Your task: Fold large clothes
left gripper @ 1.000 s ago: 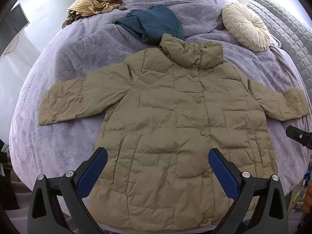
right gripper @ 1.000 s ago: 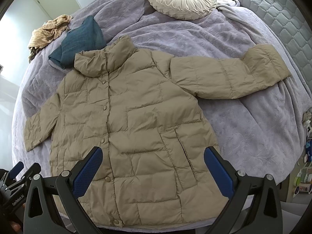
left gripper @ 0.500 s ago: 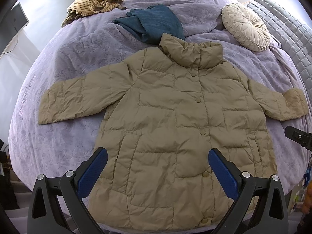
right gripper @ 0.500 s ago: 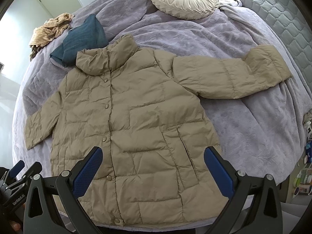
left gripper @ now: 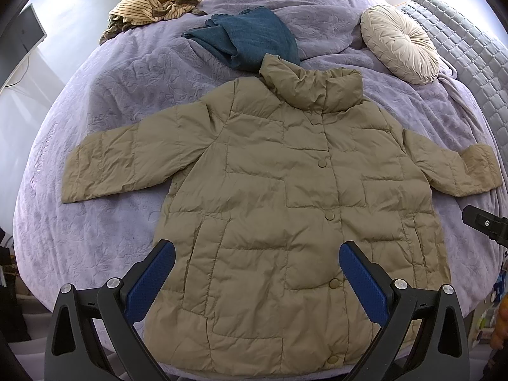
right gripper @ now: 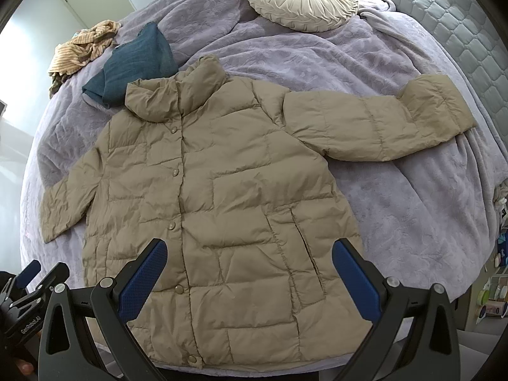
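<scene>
Khaki quilted coat (left gripper: pixel 285 197) flat, buttoned, sleeves spread.

The puffy tan coat (left gripper: pixel 270 209) lies flat on its back on the purple bed cover (left gripper: pixel 104 101), front side up; its round buttons are done up in a line down the middle; both sleeves stick out to the sides (one each way); the tall collar points away, touching a blue cloth (left gripper: pixel 250 41); the bottom hem lies at the bed's near edge.
</scene>
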`<action>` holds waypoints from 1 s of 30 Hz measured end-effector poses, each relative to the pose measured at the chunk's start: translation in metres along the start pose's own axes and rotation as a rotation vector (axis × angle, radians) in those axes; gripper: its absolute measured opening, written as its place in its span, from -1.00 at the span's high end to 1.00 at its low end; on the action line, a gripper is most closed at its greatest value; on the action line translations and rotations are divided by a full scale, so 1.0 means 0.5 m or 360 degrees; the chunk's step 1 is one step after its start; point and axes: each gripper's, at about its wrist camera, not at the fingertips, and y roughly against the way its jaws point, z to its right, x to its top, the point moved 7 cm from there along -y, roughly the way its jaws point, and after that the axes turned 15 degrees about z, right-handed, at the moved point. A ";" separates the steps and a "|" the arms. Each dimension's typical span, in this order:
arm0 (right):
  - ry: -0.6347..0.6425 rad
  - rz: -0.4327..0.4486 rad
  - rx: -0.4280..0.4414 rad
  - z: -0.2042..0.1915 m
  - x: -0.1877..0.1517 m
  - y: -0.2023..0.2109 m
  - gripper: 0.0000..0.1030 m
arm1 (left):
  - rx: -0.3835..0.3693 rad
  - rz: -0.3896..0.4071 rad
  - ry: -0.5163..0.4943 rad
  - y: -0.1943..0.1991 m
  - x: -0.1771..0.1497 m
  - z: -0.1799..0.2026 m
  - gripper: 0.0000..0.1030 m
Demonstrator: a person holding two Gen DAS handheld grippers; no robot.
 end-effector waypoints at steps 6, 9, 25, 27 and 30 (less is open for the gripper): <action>0.0005 0.0000 0.0004 -0.007 -0.013 -0.003 -1.00 | 0.0001 -0.0002 0.0003 0.000 0.000 0.000 -1.00; 0.0004 -0.0005 -0.0002 -0.008 -0.004 0.001 -1.00 | 0.0005 -0.0006 0.0008 0.000 -0.001 -0.001 -1.00; 0.0018 -0.0020 -0.0002 -0.030 -0.007 -0.005 -1.00 | -0.0003 -0.0009 0.0045 -0.005 0.005 -0.025 -1.00; 0.0022 -0.0029 -0.0001 -0.032 -0.007 -0.008 -1.00 | -0.0002 -0.0014 0.0060 -0.007 0.003 -0.031 -1.00; 0.0039 -0.0046 -0.0003 -0.040 -0.010 -0.012 -1.00 | -0.0010 -0.0027 0.0089 -0.014 -0.002 -0.041 -1.00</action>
